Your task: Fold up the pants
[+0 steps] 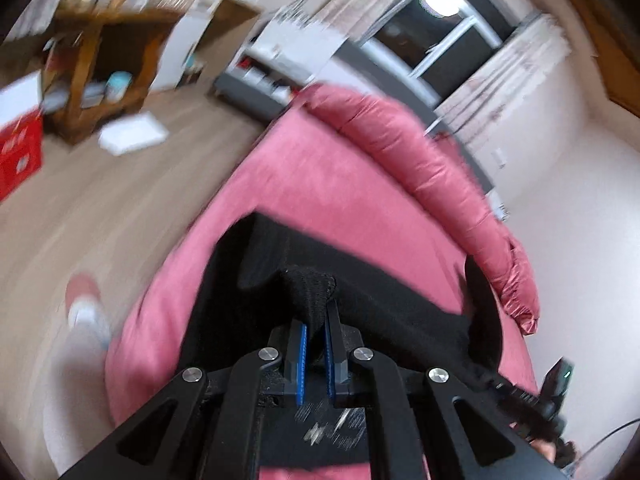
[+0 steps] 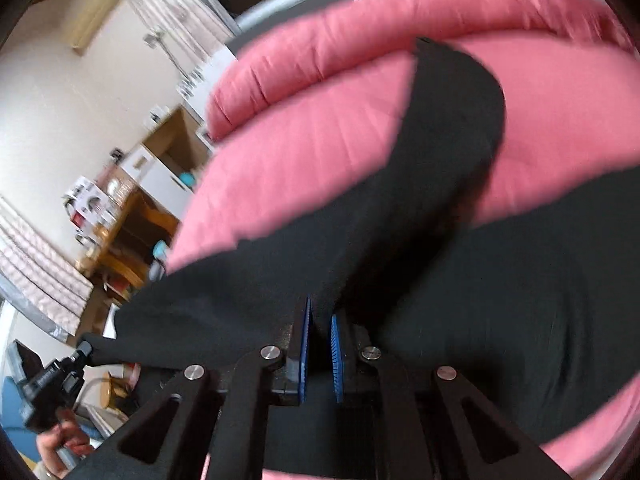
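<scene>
Left gripper (image 1: 316, 320) clamped on a bunched fold of the black pants (image 1: 384, 300). Right gripper (image 2: 320, 320) clamped on pants fabric too. Pants spread across the pink bed (image 1: 320, 176), below its rolled duvet (image 1: 432, 160).

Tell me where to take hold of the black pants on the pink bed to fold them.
Hold the black pants along one edge, coming from the near side of the pink bed. Both tools already pinch that edge: the left tool bunches a fold, the right tool nips cloth, and the rest lies flat beyond.
</scene>
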Tool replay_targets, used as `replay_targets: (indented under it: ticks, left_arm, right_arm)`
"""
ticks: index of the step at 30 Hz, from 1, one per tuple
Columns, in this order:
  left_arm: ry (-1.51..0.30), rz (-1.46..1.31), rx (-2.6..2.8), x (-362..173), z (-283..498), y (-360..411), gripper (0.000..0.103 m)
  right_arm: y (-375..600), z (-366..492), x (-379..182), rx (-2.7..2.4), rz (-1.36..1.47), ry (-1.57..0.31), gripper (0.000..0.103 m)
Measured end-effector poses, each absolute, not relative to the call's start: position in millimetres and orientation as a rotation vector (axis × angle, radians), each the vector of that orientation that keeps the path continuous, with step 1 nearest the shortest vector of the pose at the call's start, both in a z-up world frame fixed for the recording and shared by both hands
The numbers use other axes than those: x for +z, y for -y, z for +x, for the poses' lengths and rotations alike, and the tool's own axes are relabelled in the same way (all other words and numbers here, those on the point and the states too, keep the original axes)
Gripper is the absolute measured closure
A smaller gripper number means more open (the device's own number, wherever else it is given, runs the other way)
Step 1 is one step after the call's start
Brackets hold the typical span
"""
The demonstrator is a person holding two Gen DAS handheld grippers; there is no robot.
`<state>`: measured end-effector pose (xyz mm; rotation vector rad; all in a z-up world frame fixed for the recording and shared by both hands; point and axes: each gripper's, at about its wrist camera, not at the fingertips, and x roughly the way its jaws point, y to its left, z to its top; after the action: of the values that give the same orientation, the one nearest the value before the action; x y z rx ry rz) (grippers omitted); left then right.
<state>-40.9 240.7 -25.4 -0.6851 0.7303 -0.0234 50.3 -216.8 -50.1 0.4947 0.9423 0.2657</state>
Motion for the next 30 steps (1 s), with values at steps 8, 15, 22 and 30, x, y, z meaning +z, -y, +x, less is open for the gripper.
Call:
replay_targets:
  ticks: [8,15,22,30]
  left_arm:
    - [-0.903,-0.864,-0.020,-78.6,-55.8,-250.1,0.092]
    - [-0.886,-1.079,-0.059,-88.1,-55.9,-257.3,0.076]
    - [-0.803,-1.204,-0.040,-75.0,-57.7,-289.5,0.066]
    - [-0.920,-0.974,0.013,-43.1,-53.3,-280.3,0.063]
  right_arm:
    - [227.0,55.1,-107.2,0.272,0.561,-1.056,0.094]
    - [234.7,44.8,-111.8,0.282,0.595,-1.043,0.093]
    - [240.2,43.1,-106.2,0.284,0.610,-1.033,0.090]
    - [239.0,44.4,-106.3,0.292,0.619,-1.031,0.086]
